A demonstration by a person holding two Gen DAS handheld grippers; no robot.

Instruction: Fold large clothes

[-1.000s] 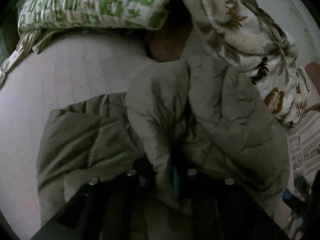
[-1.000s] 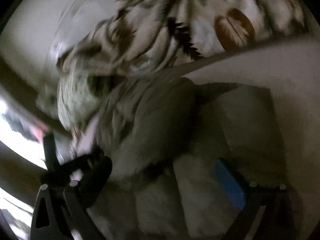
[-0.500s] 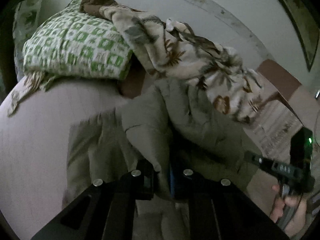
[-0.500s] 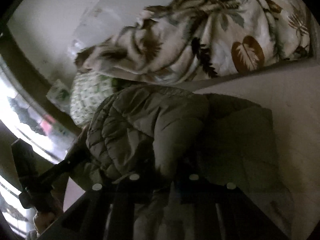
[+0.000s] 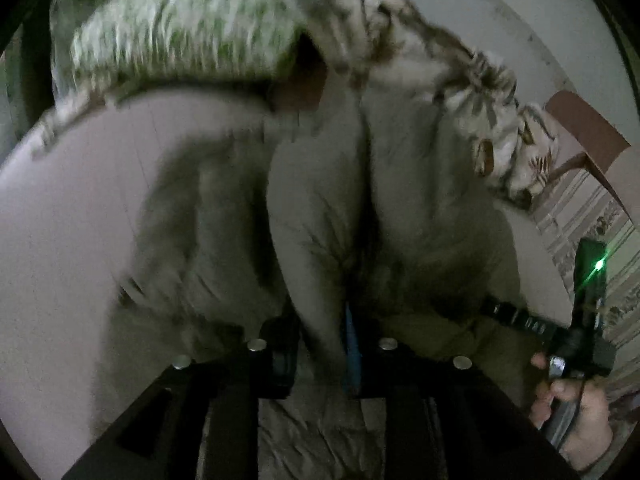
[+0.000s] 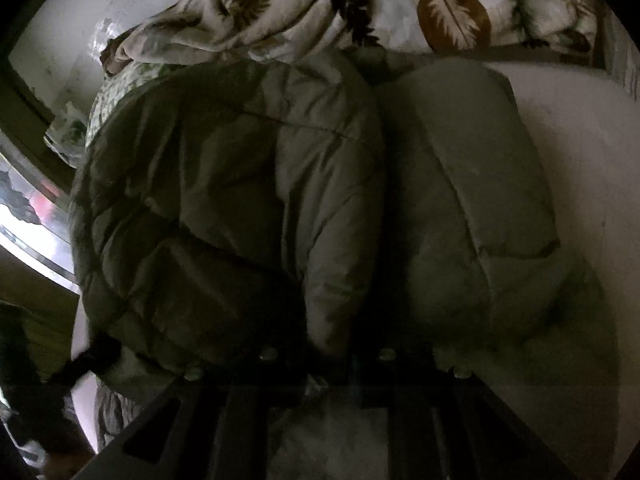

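Note:
An olive-green quilted puffer jacket [image 5: 320, 208] lies bunched on the pale bed sheet [image 5: 68, 216]. My left gripper [image 5: 320, 344] is shut on a fold of the jacket, with cloth pinched between its black fingers and the blue pad. My right gripper [image 6: 328, 360] is shut on another thick fold of the jacket [image 6: 240, 200], which bulges up in front of the camera. The right gripper's body also shows in the left wrist view [image 5: 576, 340], held by a hand at the right edge.
A green-and-white patterned pillow [image 5: 180, 32] lies at the head of the bed. A cream blanket with brown leaf prints [image 5: 480, 92] is heaped behind the jacket; it also shows in the right wrist view [image 6: 360, 4]. A bright window [image 6: 24, 216] is at left.
The right gripper has closed on a jacket fold that was loose one second ago. Both grippers have moved with the jacket, which now fills more of both views; the left view is blurred.

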